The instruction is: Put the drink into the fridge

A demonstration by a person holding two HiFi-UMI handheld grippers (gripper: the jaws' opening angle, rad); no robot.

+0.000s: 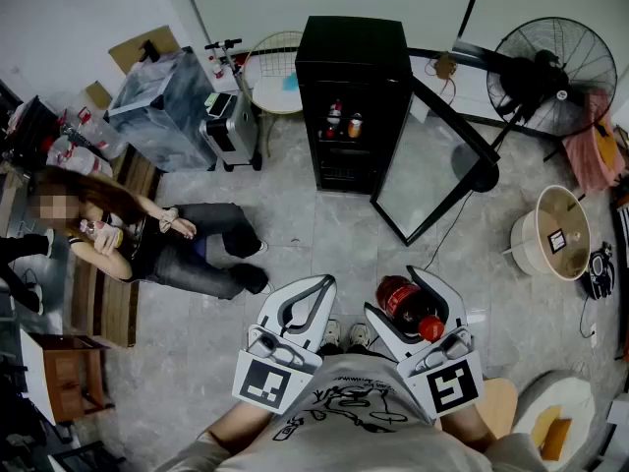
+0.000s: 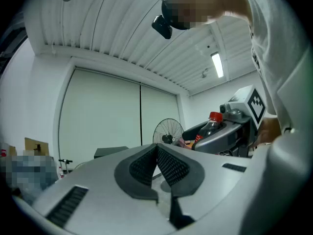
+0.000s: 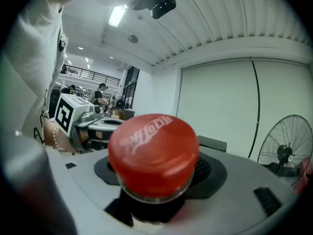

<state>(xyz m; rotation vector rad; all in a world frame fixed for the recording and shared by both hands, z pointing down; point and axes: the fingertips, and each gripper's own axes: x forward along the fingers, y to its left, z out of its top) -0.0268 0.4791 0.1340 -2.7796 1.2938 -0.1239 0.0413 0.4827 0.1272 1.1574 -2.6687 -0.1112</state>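
The dark plastic cola bottle with a red cap (image 1: 395, 297) lies clamped between the jaws of the right hand-held gripper (image 1: 405, 289), cap toward the person; the left hand-held gripper (image 2: 157, 163) is clenched empty.

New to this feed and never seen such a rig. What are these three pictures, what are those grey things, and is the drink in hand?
No robot arm: a person carries a two-jaw gripper in each hand. The head view looks steeply down from their head; the other two ride on the grippers, looking along the jaws. The right gripper is clamped on a red-capped drink bottle, cap facing its camera. The left gripper is shut and empty. Ahead on the floor stands a black fridge, its door open, a few drinks inside. A fan stands to its right.
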